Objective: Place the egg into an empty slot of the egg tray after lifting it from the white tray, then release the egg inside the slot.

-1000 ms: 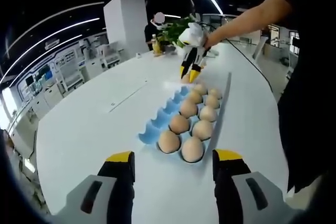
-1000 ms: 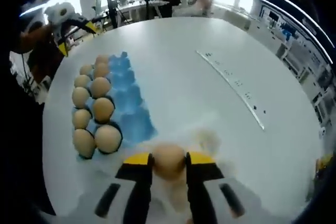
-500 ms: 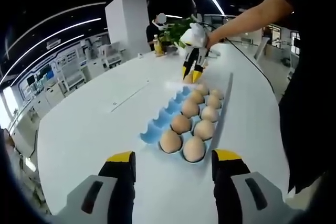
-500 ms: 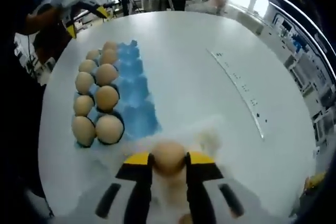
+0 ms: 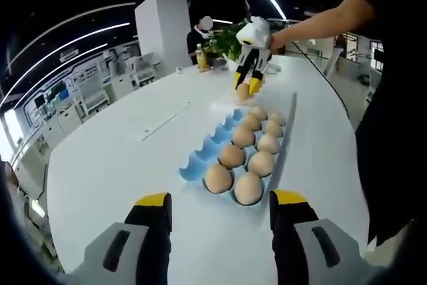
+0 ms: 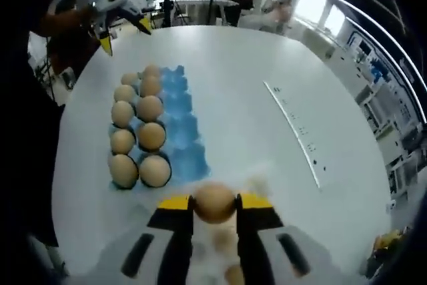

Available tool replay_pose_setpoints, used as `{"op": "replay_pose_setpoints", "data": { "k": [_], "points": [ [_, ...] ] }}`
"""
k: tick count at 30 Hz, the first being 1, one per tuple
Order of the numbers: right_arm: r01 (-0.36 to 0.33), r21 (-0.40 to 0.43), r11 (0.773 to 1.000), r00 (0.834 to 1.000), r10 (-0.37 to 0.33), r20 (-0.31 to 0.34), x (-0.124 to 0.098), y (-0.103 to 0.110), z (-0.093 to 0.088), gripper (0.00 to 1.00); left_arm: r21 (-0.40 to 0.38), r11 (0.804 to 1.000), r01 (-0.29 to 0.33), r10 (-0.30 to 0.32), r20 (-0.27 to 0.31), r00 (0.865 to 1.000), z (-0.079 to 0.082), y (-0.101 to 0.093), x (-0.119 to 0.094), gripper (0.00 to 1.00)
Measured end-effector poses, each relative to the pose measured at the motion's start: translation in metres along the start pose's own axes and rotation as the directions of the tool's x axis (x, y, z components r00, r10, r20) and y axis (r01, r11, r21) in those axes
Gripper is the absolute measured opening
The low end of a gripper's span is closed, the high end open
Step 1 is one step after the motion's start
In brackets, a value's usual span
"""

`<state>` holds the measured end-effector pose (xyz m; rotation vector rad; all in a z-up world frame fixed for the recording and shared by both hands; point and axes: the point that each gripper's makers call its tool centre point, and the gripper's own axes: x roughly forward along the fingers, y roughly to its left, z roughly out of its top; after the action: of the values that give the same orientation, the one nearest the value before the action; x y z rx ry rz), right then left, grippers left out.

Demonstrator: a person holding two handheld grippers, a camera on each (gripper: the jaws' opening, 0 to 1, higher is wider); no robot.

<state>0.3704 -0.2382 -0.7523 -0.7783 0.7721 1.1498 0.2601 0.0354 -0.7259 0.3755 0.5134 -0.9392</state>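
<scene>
Right tongs [image 6: 213, 206] clamped on an egg [image 6: 214, 201], pinched at its sides between the yellow tips at lower centre of the right gripper view, probably so the shell takes pressure evenly. Held clear above the white tray [image 6: 257, 178], a blurred pale patch just beyond and beneath the tips, with what look like more eggs lower down between the jaws. Lift apparently done; carry to the egg tray [image 6: 180, 131] not yet.

Blue egg tray at centre left of that view, on the white tabletop [image 6: 233, 78]: two columns filled with brown eggs, the column on the frame's right side bare and blue. Empty slots thus face the held egg, a short reach up and left in the frame.

Left tongs [image 5: 219, 208] at the bottom of the left gripper view, jaws spread wide and holding nothing, parked short of the tray's near end, likely to stay out of the way. In that view, right tongs at upper centre beyond the tray's far end, egg between the tips, a person's arm behind.
</scene>
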Motion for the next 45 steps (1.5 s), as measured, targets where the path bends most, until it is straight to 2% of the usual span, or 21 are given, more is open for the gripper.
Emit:
{"op": "replay_pose_setpoints", "data": {
  "k": [14,29,45],
  "points": [
    [-0.028,-0.045,0.999,0.999,0.029,0.035,0.009,0.013,0.031,0.24,0.002,1.000,0.001,-0.001,0.002,1.000,-0.001,0.001,-0.001,0.60],
    [-0.101,-0.130,0.986,0.990,0.112,0.082,0.045,0.033,0.089,0.24,-0.006,1.000,-0.008,0.008,0.004,1.000,-0.006,0.007,-0.005,0.60],
    [-0.160,-0.186,0.969,0.978,0.182,0.106,0.072,0.050,0.132,0.24,-0.020,1.000,-0.013,0.013,0.014,1.000,-0.008,0.010,-0.006,0.59]
  ]
}}
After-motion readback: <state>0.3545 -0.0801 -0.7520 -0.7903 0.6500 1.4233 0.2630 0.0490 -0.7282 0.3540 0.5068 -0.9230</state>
